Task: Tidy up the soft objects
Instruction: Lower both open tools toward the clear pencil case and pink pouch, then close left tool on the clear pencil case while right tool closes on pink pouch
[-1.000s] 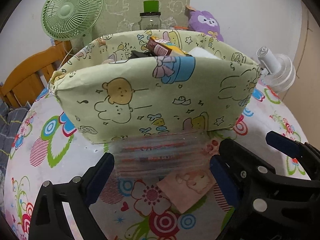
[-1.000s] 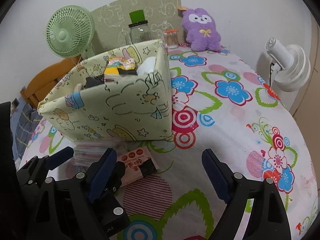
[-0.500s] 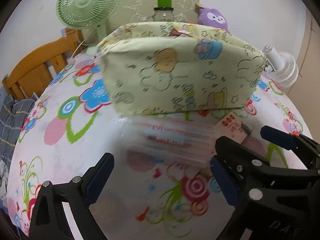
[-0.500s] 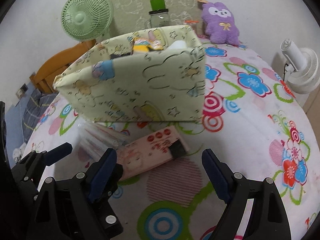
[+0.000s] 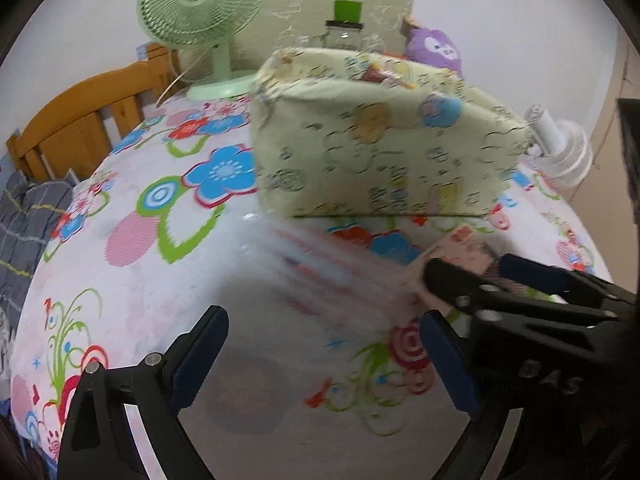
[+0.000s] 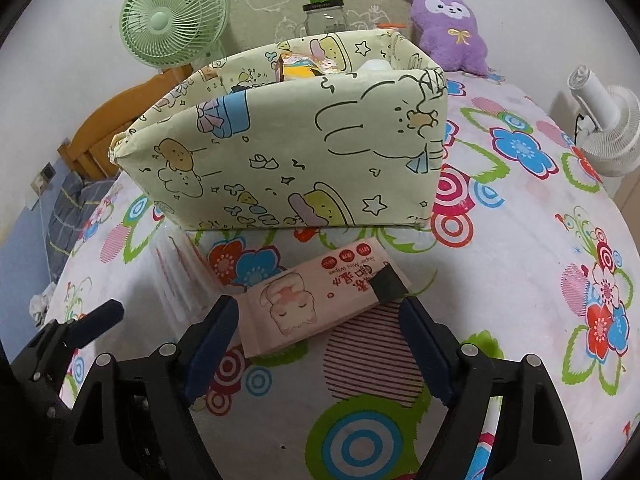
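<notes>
Right claw (image 6: 320,340) is closing around the pink wipes pack (image 6: 320,300), which is lying flat on the flowered counter (image 6: 520,280) just in front of the cartoon-print storage box (image 6: 288,160). Pads are not yet pressing on it. Pack's long axis is running crosswise between the jaws. Left claw (image 5: 324,356) is standing wide and empty, off to the pack's left beside a clear packet (image 6: 176,276); the right claw is nearer.

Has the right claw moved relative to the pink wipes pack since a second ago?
Yes. The right claw has closed in on the wipes pack, which now lies between its closing jaws, untouched, before the fabric box.
</notes>
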`<state>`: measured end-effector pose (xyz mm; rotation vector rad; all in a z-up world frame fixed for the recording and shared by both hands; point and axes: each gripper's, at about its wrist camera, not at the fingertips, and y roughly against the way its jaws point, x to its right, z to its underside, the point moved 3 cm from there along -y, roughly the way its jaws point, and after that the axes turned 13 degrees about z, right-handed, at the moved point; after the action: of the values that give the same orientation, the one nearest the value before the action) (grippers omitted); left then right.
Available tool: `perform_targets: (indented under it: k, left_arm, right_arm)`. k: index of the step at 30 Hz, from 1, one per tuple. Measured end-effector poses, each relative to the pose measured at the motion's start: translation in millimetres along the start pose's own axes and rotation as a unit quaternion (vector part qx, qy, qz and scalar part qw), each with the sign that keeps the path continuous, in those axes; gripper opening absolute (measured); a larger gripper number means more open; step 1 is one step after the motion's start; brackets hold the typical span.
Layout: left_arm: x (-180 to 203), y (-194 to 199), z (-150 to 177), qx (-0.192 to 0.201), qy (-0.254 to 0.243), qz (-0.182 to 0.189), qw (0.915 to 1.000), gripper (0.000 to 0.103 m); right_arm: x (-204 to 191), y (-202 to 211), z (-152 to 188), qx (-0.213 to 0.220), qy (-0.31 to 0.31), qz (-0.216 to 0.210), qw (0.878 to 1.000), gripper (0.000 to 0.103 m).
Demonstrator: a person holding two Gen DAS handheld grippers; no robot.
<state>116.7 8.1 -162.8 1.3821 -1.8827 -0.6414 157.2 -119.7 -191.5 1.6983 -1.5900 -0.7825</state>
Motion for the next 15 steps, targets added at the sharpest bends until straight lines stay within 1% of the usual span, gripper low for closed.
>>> perform_targets:
  k: [2, 5, 8, 10, 15]
  left_arm:
    - [6, -2, -3, 0.002, -0.004, 0.005, 1.0, 0.097]
    - [9, -5, -9, 0.003, 0.0, 0.001, 1.0, 0.097]
    - [11, -10, -15, 0.007, 0.004, -0.018, 0.9998, 0.099]
    - [14, -13, -19, 0.006, 0.006, -0.018, 0.9998, 0.099]
    - [11, -18, -24, 0.009, 0.014, -0.036, 0.9992, 0.096]
  right_arm:
    - [1, 2, -2, 0.002, -0.002, 0.0, 1.0, 0.081]
    - [5, 8, -5, 0.009, -0.004, 0.002, 1.0, 0.08]
    - [10, 12, -8, 0.016, -0.009, 0.004, 1.0, 0.08]
    - [13, 12, -11, 0.018, -0.014, 0.01, 1.0, 0.08]
    - [20, 12, -15, 0.018, -0.027, 0.004, 0.999, 0.081]
